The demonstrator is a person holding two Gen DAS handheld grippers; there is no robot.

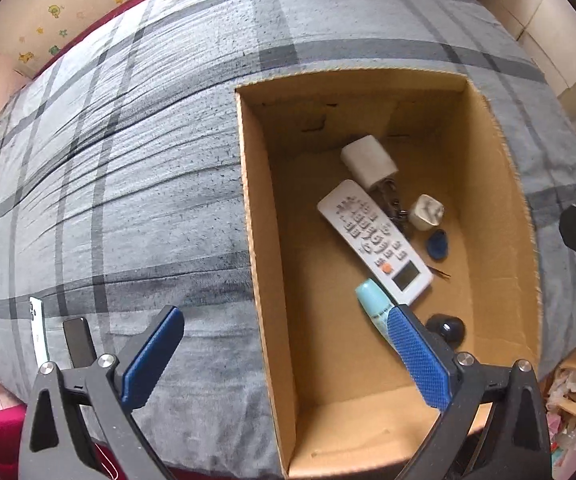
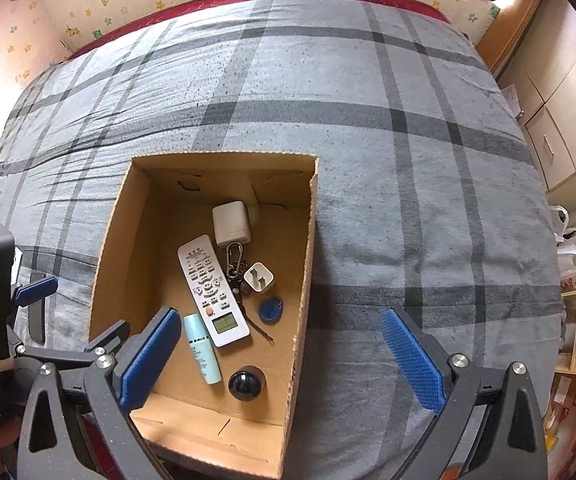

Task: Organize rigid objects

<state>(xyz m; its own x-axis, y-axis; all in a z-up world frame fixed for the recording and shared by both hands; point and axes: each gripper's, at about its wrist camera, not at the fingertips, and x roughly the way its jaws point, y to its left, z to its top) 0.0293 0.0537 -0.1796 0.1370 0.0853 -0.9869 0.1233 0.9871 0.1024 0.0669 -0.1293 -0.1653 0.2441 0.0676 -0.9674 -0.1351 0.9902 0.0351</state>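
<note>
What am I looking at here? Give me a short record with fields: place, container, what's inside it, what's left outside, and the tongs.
Place: bed with grey plaid blanket
Container: open cardboard box
Inside: remote control, two white chargers, keychain, blue tag, pale bottle, black round object
Outside: white item and dark item at the blanket edge
Left tongs: open, empty
Right tongs: open, empty

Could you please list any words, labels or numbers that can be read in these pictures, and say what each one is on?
None can be read.
Remote control: button legends and display too small and blurred.
Light blue bottle: printed lines too small.
White item on the bedspread: faint marking, illegible.
</note>
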